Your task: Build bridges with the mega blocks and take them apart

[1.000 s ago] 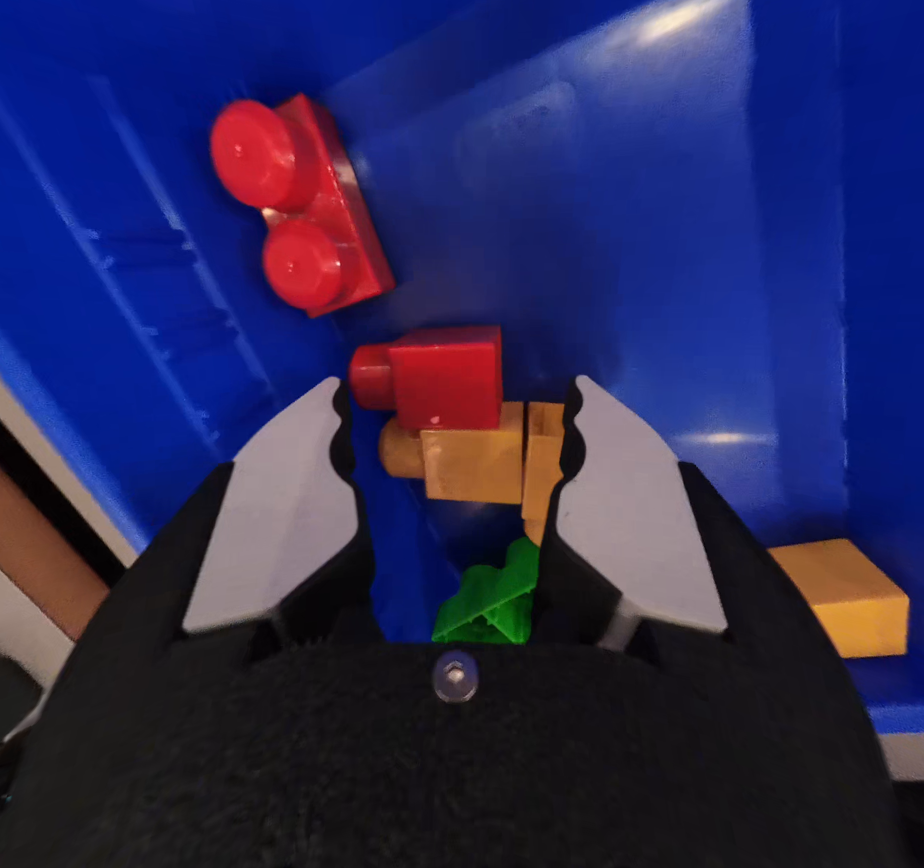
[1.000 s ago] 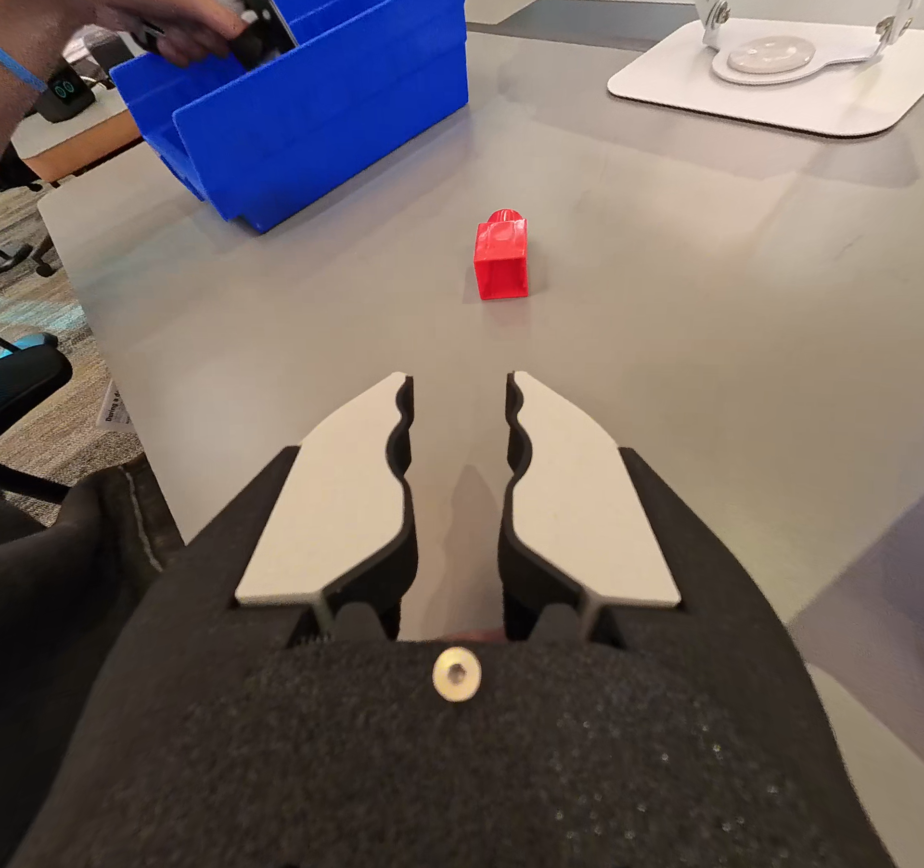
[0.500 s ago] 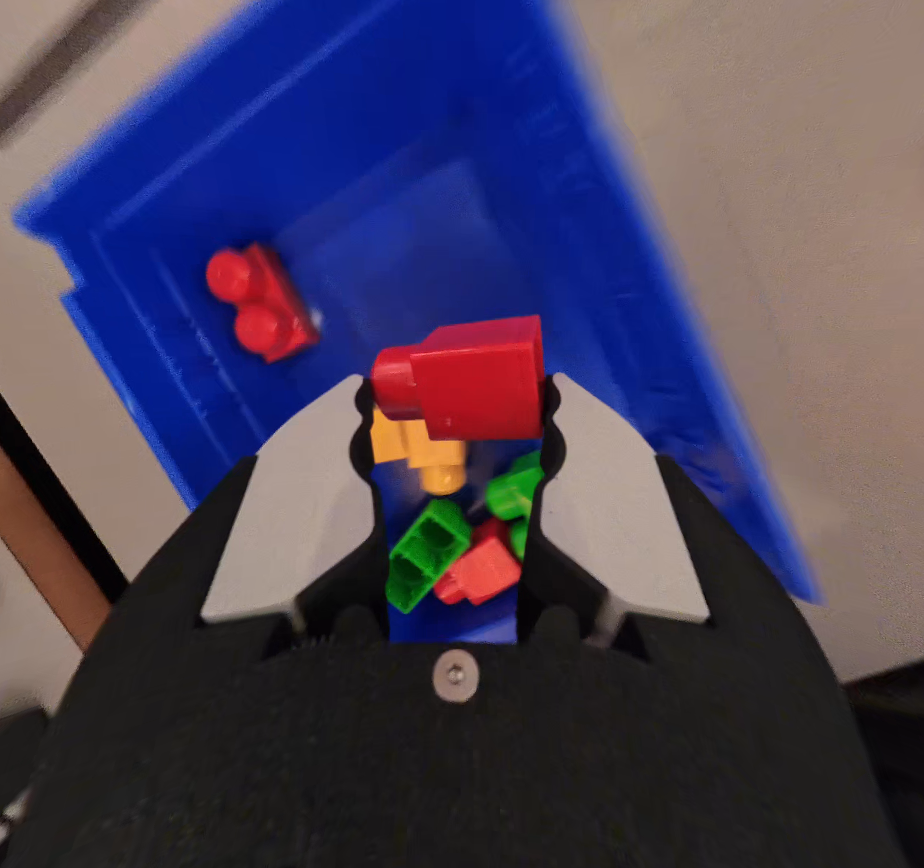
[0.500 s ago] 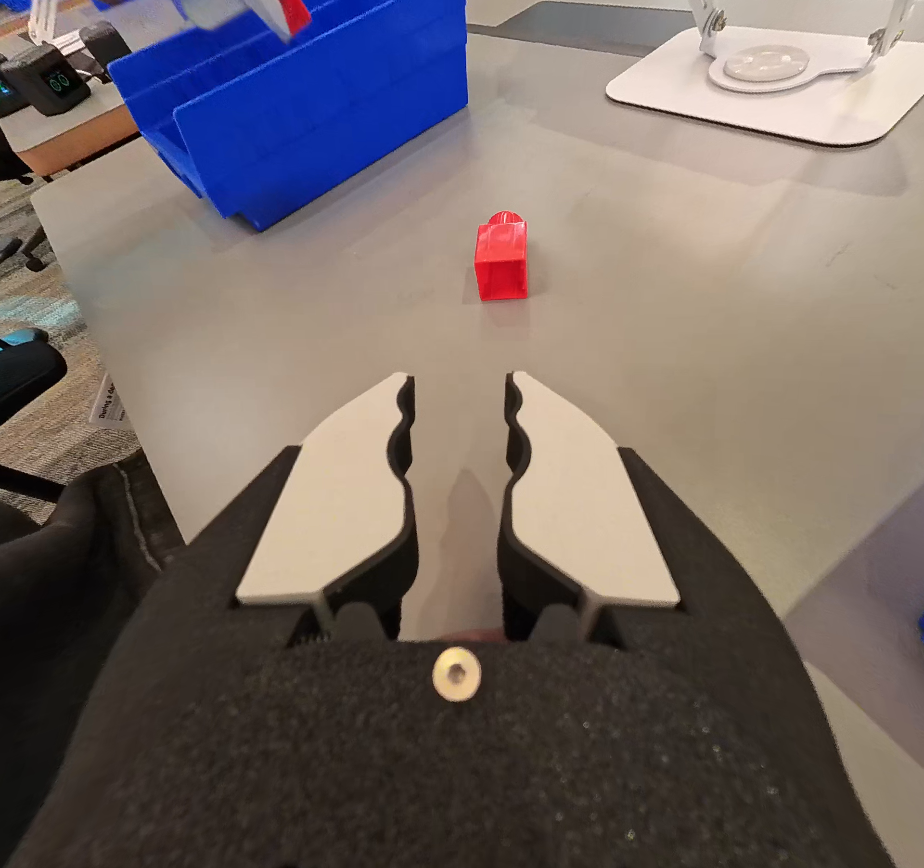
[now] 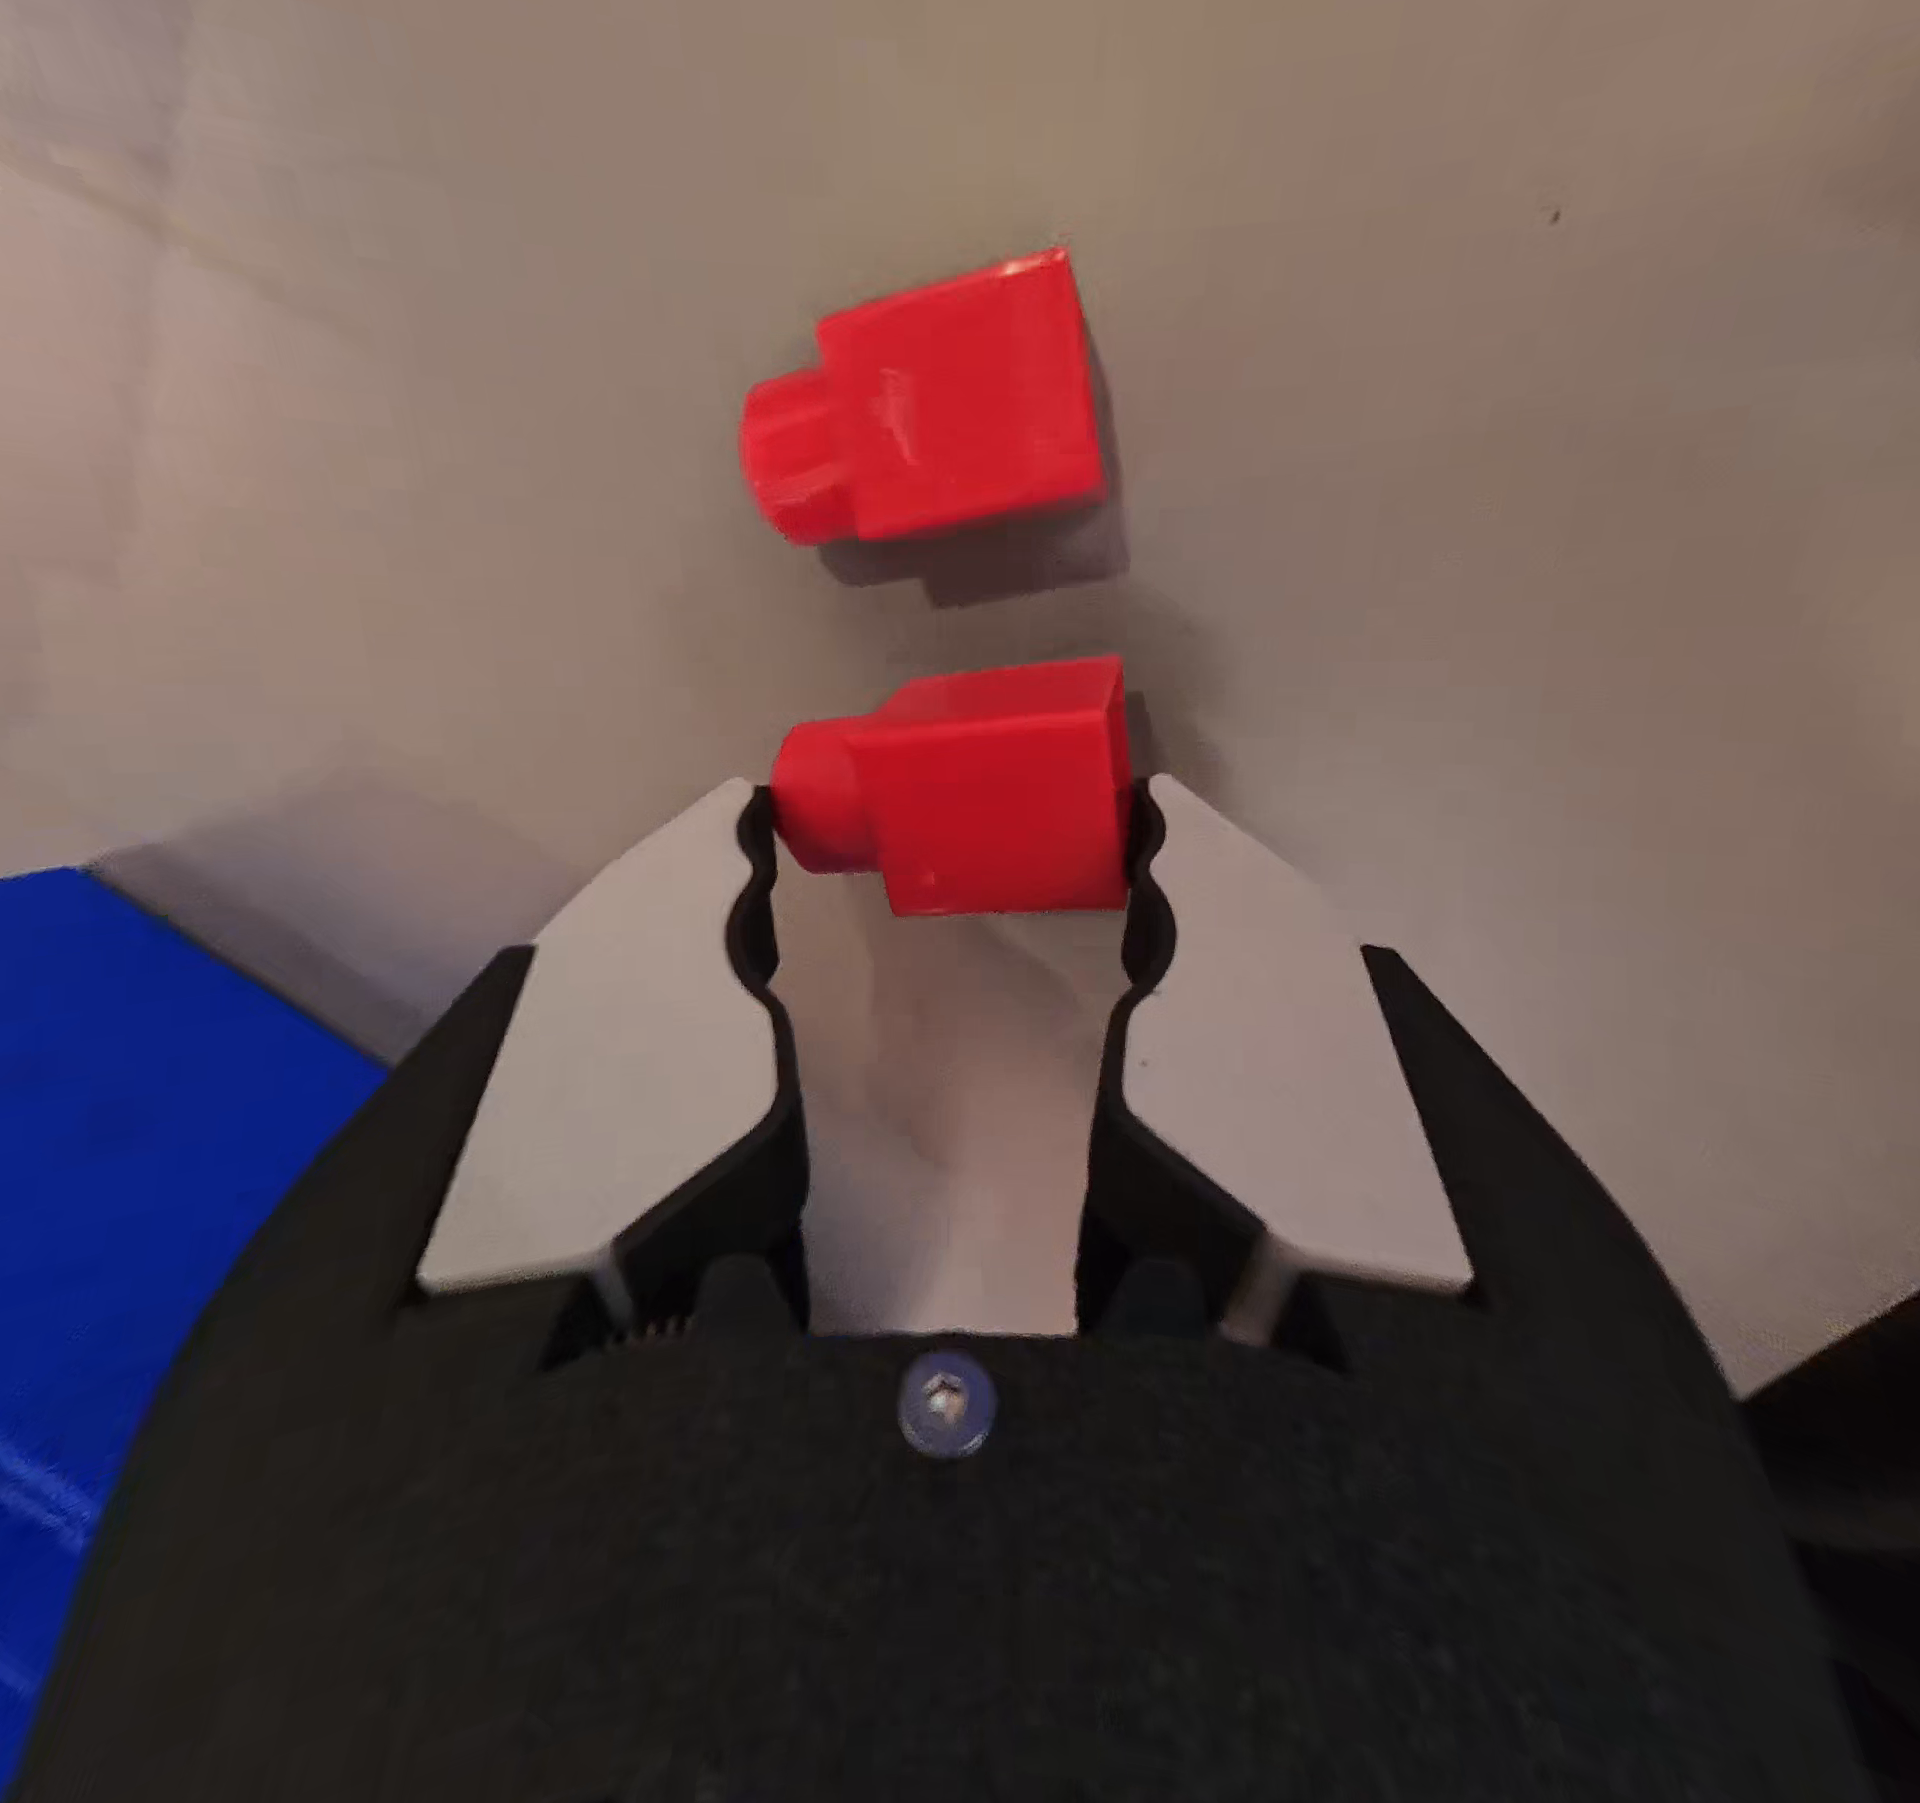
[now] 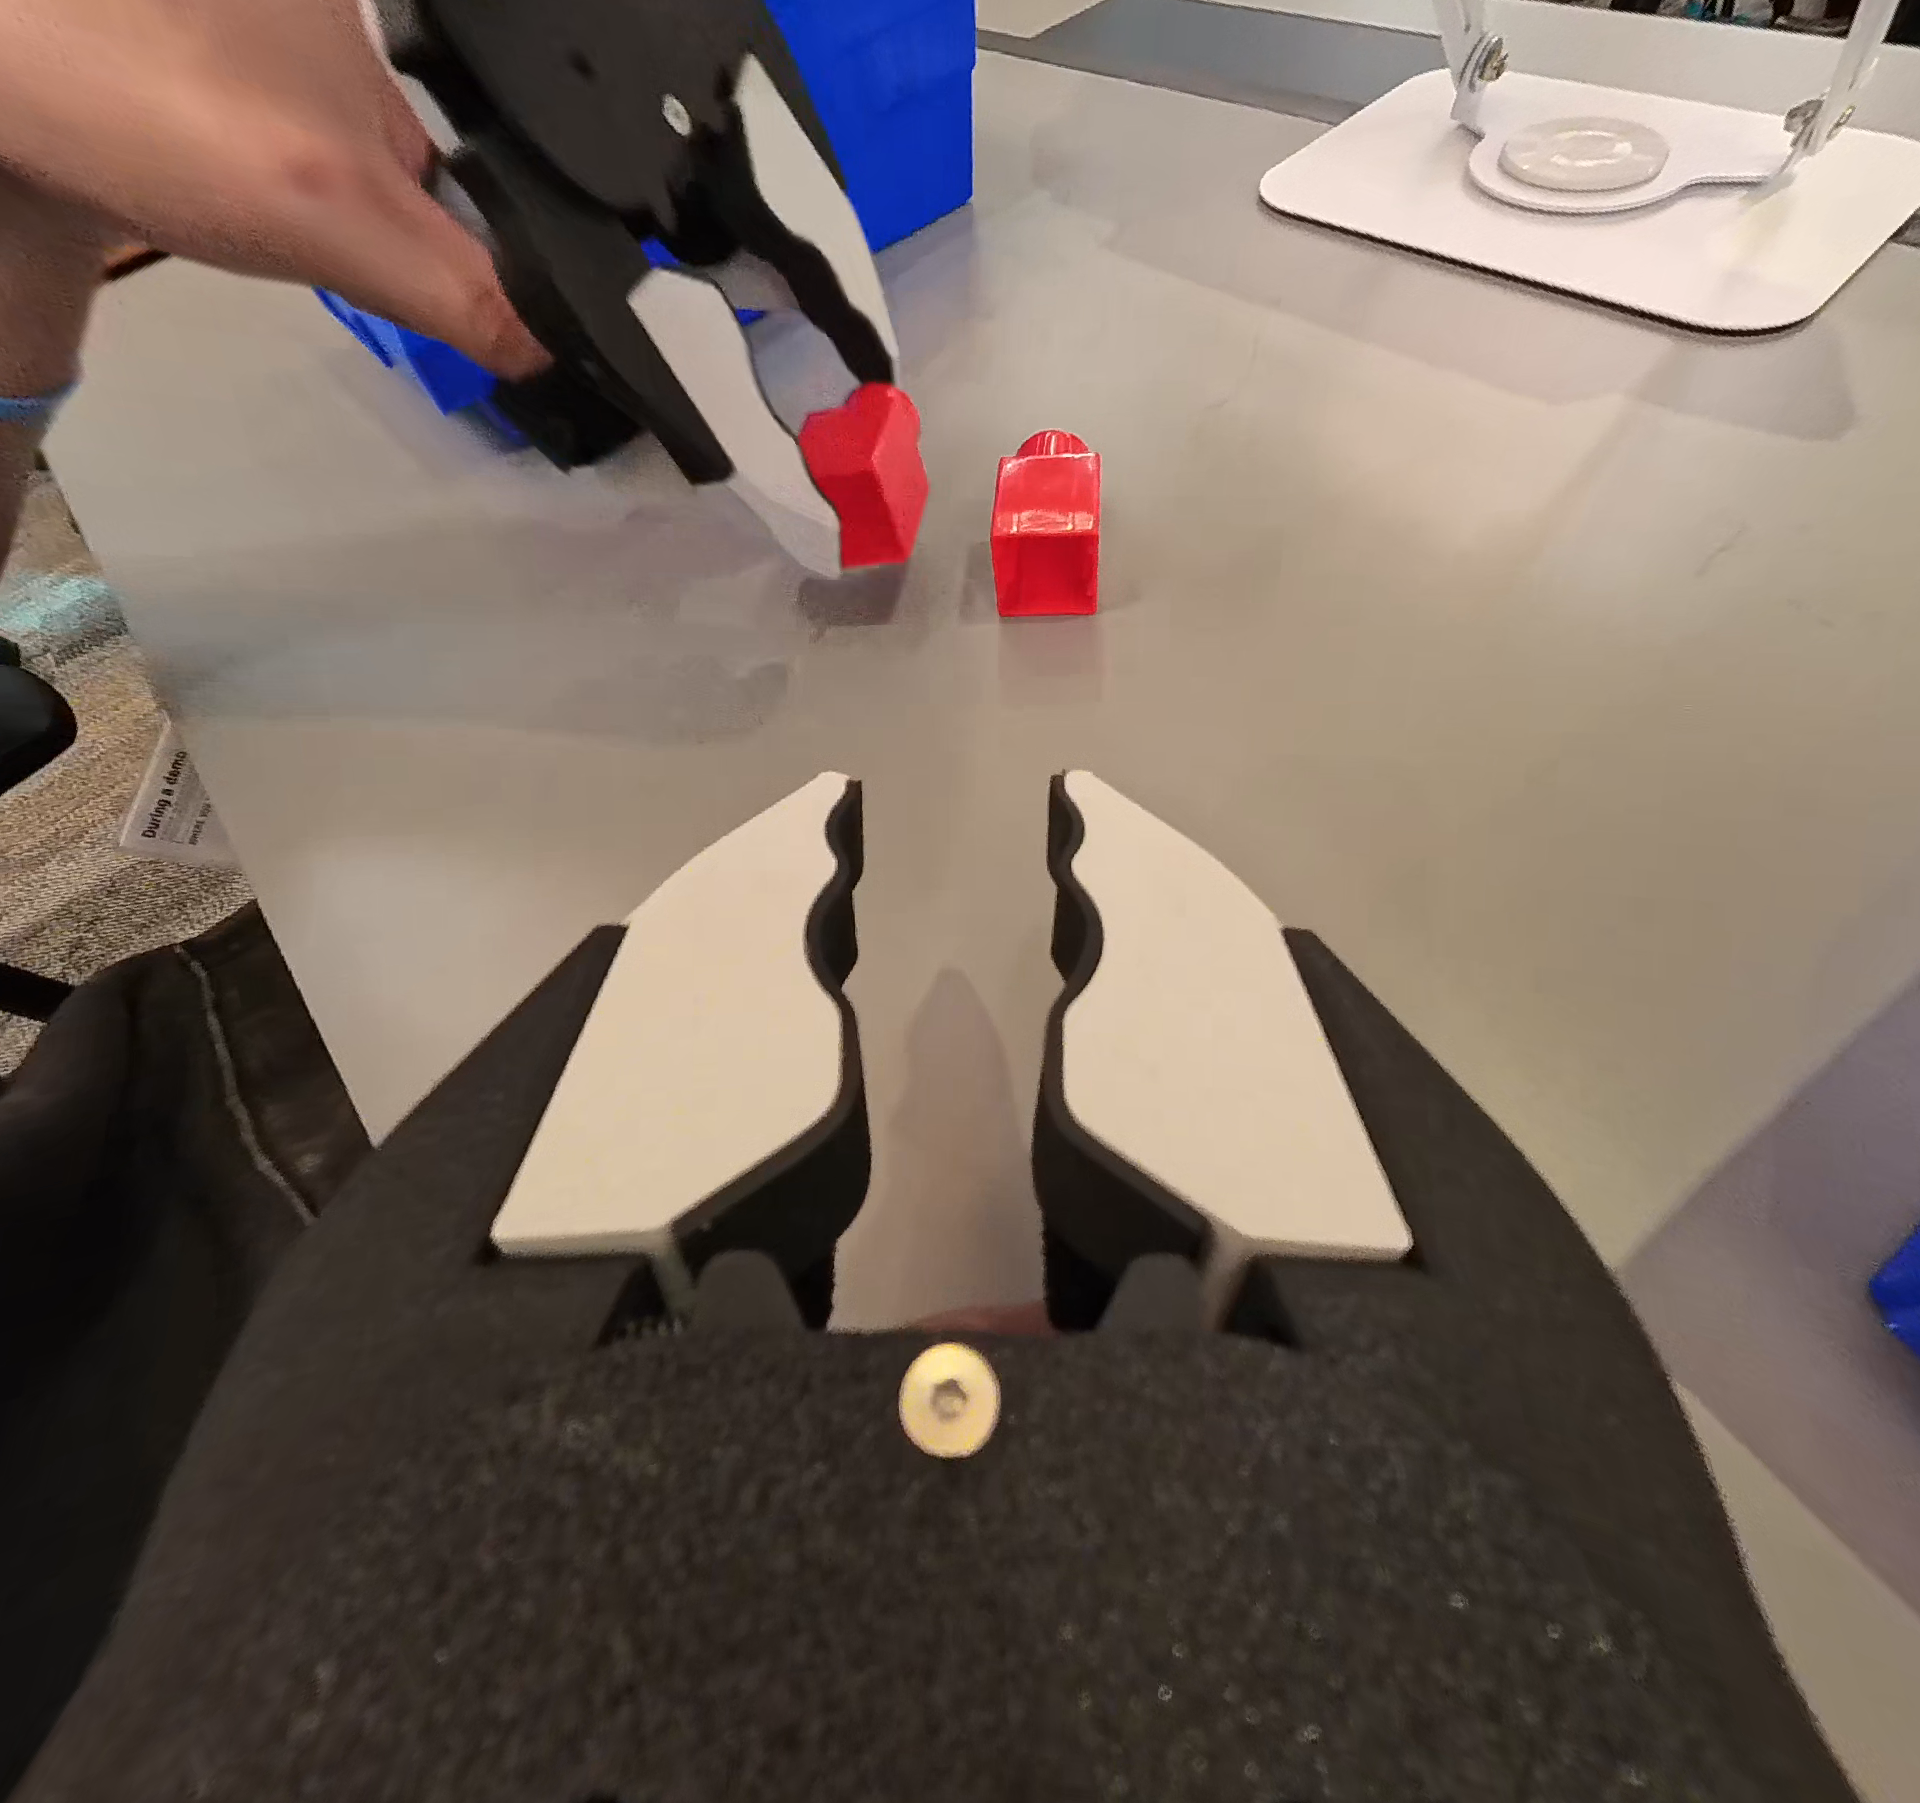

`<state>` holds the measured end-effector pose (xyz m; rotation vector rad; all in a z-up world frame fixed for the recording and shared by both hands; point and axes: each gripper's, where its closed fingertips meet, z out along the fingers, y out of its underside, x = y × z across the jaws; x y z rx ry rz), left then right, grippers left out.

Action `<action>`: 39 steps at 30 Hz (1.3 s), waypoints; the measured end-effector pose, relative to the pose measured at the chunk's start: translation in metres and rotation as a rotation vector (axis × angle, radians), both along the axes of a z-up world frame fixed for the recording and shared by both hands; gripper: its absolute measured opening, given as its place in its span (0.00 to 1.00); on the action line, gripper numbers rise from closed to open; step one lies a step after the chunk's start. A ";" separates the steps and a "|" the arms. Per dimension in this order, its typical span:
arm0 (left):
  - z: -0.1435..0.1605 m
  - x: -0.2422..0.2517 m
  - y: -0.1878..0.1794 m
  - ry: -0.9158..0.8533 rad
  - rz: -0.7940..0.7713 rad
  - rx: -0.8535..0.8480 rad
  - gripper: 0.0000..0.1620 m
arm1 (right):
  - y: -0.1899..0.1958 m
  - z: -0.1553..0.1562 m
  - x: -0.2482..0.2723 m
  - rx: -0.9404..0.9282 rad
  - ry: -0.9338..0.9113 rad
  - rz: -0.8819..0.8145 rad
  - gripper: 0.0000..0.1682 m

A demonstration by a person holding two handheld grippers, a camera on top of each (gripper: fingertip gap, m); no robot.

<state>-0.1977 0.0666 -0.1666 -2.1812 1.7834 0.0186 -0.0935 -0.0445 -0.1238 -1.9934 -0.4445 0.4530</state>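
Left claw (image 5: 951, 803) pinching a single-stud red block (image 5: 977, 797) just above the grey desk (image 6: 1351, 662), beside a second red block (image 6: 1044, 532) lying there; right claw (image 6: 954, 797) spread, empty, well back.

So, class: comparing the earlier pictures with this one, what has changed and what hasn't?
The left gripper closed on a red block in the blue bin, lifted it out and carried it over the table, beside the other red block. That block and the open right gripper stayed put.
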 end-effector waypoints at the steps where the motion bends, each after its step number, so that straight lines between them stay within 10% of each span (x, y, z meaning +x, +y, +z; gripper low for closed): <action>1: -0.004 0.005 0.001 0.005 -0.001 -0.008 0.40 | 0.000 0.000 0.000 0.003 -0.003 -0.001 0.20; 21: -0.002 0.014 -0.002 -0.093 0.055 0.018 0.53 | -0.002 0.000 0.000 0.011 -0.046 0.011 0.20; 32: 0.075 -0.153 -0.054 -0.750 0.469 -0.002 0.50 | -0.001 -0.005 -0.003 -0.008 -0.028 0.026 0.20; 39: 0.074 -0.242 -0.045 -0.567 0.576 0.150 0.47 | -0.003 -0.010 -0.015 -0.015 -0.059 0.050 0.20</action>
